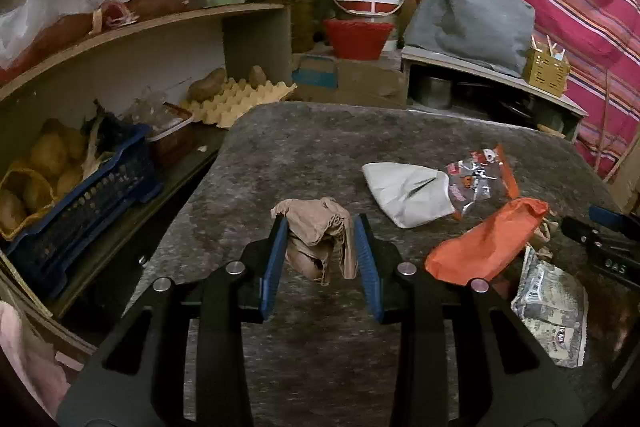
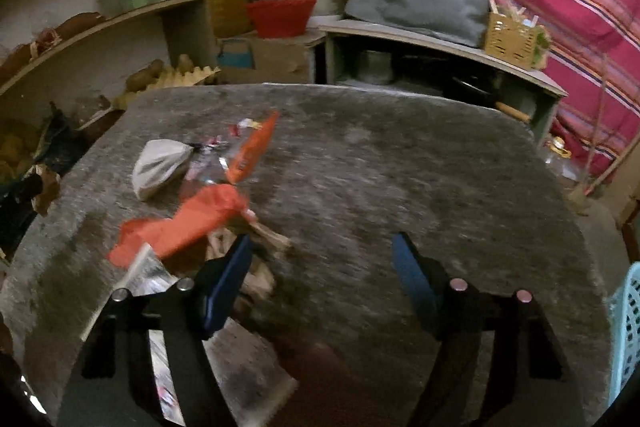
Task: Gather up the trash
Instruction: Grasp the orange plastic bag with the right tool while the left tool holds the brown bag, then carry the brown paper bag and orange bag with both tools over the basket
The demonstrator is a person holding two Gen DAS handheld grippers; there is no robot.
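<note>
One crumpled tan wrapper point(image 1: 320, 233) sits at centre frame, pinched between the blue pads of the left gripper point(image 1: 321, 223) above the grey table point(image 1: 320, 147). Right of it lie white paper point(image 1: 408, 193) and an orange wrapper point(image 1: 486, 241). Lower in its own view, the right gripper point(image 2: 322, 247) is spread wide, gripping nothing.

Each gripper, left point(image 1: 320, 227) and right point(image 2: 322, 247), has black angular arms, round silver pins at the joints and flat blue fingers point(image 1: 366, 259). The right one's side bears small pale lettering.
</note>
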